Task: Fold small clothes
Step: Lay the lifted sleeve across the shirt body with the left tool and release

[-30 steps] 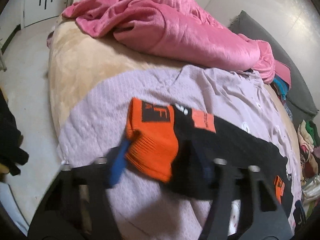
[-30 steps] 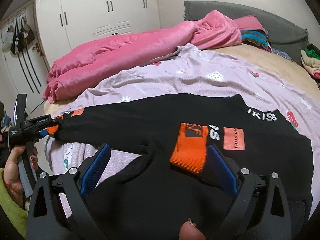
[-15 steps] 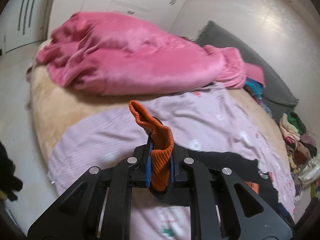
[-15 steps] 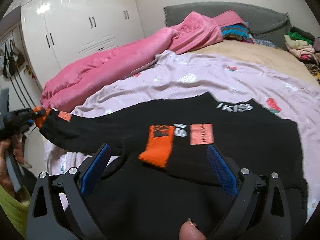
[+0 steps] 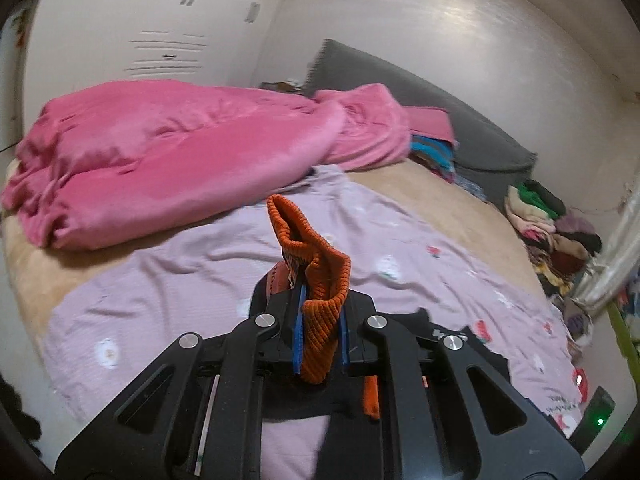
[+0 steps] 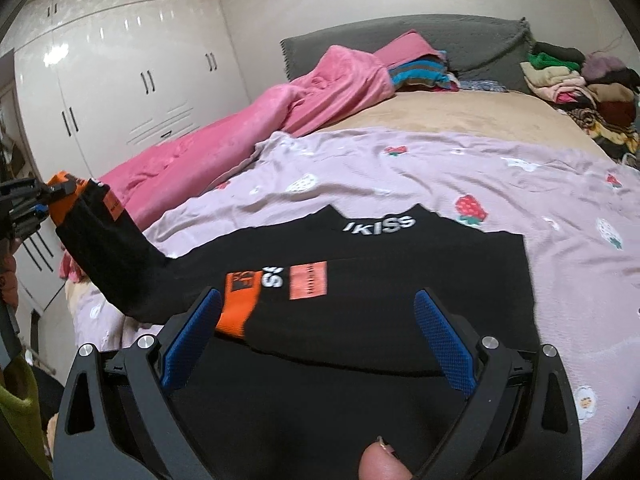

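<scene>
Where the bed (image 6: 460,116) fills both views, its tan cover carries a lilac strawberry-print sheet (image 6: 420,176) spread flat, with a pink blanket (image 5: 168,152) heaped along the far side and a grey headboard cushion (image 6: 452,40) behind; a pile of mixed clothes (image 6: 580,80) sits at the far right corner; a black sweatshirt (image 6: 400,360) lies on the sheet, one sleeve folded across its body, ending in an orange cuff (image 6: 236,304); the other sleeve (image 6: 108,252) is raised clear of the bed toward the left; the left tool (image 5: 320,336) is clamped on that sleeve's orange cuff (image 5: 316,280), which stands up between the blue pads; the right tool (image 6: 316,340) stands wide over the body with nothing between its pads, apparently not touching the fabric.
</scene>
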Demonstrator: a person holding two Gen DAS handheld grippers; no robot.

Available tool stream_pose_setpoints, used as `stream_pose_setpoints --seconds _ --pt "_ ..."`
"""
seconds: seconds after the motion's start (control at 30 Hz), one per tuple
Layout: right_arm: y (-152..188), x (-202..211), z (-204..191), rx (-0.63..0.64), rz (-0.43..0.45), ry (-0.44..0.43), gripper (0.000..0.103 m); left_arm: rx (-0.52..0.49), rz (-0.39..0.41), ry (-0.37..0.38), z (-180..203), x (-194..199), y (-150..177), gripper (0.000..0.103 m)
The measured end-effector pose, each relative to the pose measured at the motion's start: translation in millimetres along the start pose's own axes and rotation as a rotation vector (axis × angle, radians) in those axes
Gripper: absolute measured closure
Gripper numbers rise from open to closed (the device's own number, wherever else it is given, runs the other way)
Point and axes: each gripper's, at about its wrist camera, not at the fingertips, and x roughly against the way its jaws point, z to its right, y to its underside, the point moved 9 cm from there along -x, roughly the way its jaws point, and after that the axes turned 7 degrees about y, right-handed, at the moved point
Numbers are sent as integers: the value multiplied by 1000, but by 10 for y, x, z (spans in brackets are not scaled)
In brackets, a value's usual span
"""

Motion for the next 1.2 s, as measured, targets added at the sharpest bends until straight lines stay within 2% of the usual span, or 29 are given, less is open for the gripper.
stream_pose_setpoints --seconds 0.37,0.67,0.9,1.2 --pt "-16 183 631 -95 34 55 7 -100 -46 112 880 -270 118 97" --pt "26 294 1109 -165 50 111 7 -173 -114 184 1457 -541 428 97" --pt "67 382 1410 -213 60 148 7 -215 -189 258 1848 -785 816 97" --pt "127 431 1722 -262 60 204 7 -234 -367 327 2019 -1240 1504 97"
